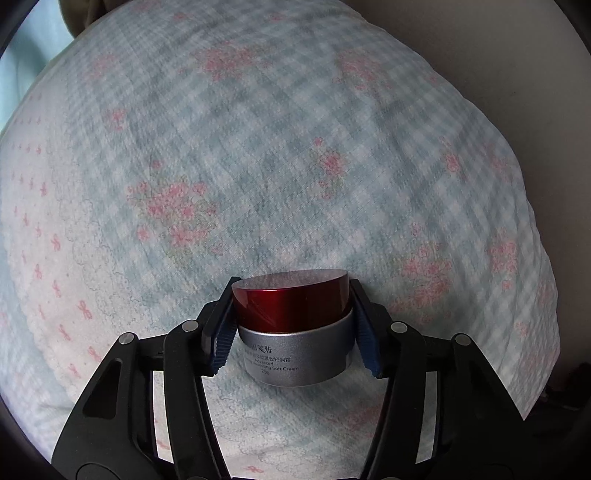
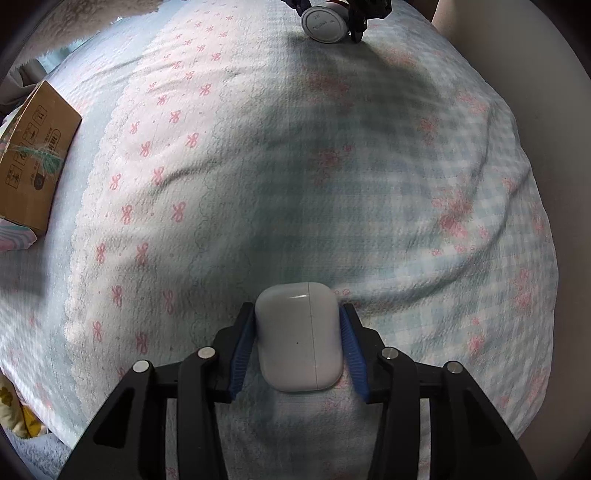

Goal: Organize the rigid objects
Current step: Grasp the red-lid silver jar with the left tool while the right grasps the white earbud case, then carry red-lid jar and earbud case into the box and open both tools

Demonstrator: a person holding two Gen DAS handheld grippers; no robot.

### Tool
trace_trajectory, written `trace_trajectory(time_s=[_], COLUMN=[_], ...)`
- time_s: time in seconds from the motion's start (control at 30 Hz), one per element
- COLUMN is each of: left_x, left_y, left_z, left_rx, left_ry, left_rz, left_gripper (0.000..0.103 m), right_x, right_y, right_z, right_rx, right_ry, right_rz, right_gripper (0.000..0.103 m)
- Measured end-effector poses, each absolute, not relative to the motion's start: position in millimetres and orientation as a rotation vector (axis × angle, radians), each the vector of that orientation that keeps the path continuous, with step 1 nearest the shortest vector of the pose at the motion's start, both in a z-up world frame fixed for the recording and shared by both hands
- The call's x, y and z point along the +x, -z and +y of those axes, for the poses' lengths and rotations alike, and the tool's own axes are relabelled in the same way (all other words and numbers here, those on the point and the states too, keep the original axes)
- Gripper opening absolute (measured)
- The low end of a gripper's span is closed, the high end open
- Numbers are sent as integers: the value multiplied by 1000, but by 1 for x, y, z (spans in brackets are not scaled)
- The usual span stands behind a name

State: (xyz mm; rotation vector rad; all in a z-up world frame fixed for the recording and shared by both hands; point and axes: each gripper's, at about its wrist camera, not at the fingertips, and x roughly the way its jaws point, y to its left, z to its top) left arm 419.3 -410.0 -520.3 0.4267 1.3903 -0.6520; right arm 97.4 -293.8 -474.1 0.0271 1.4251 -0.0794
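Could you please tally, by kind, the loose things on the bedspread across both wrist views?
Cream jar: 1, clamped in the left gripper
Earbud case: 1, clamped in the right gripper
Cardboard box: 1, at the bed's edge
Total: 3

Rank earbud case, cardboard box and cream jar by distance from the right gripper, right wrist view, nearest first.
1. White earbud case: clamped between the right gripper's blue pads.
2. Cardboard box: far left edge of the bedspread.
3. Cream jar: top of the view, held in the left gripper, bottom facing the camera.
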Motion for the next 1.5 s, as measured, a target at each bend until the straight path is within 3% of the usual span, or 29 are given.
trace_trajectory(time_s=[0.33, 0.73, 1.17, 1.5], left_x=[403, 376, 300, 239], left_y=[497, 424, 273, 184], left_z=[-401, -359, -265, -132], left_rx=[417, 346, 203, 0], left_ry=[661, 653, 548, 394], left_rz=[1348, 1279, 1166, 1091], left_gripper=[51, 51, 51, 51], right_x=[94, 90, 94, 116], right_y=[467, 423, 303, 202], right_z=[-298, -318, -325, -289], right_rx=[42, 84, 84, 26], right_ry=[77, 121, 126, -9], right_rz=[1406, 1319, 1133, 1015], right_gripper=[42, 42, 42, 42])
